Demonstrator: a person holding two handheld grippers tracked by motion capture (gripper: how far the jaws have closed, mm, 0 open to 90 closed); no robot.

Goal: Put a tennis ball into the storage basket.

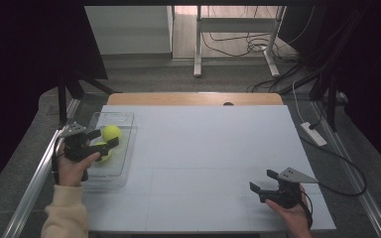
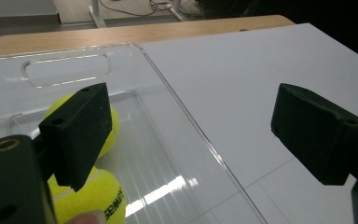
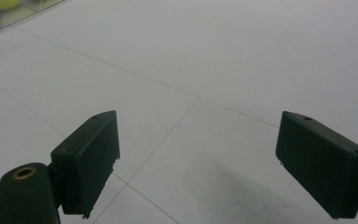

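Left gripper [image 1: 101, 140] hangs over the clear bin [image 1: 123, 163] at the table's [image 1: 203, 148] left edge, jaws apart, gripping nothing. Two balls [image 2: 98, 196] lie inside, touching. Right gripper [image 1: 263, 182] rests near the right corner, jaws wide, empty.

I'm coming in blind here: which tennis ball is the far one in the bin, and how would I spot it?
On the left side of the white table sits a clear plastic bin, with the left hand-held gripper over it. Two yellow tennis balls lie inside. The far ball is nearer the bin's handle end; the near ball shows dark lettering.
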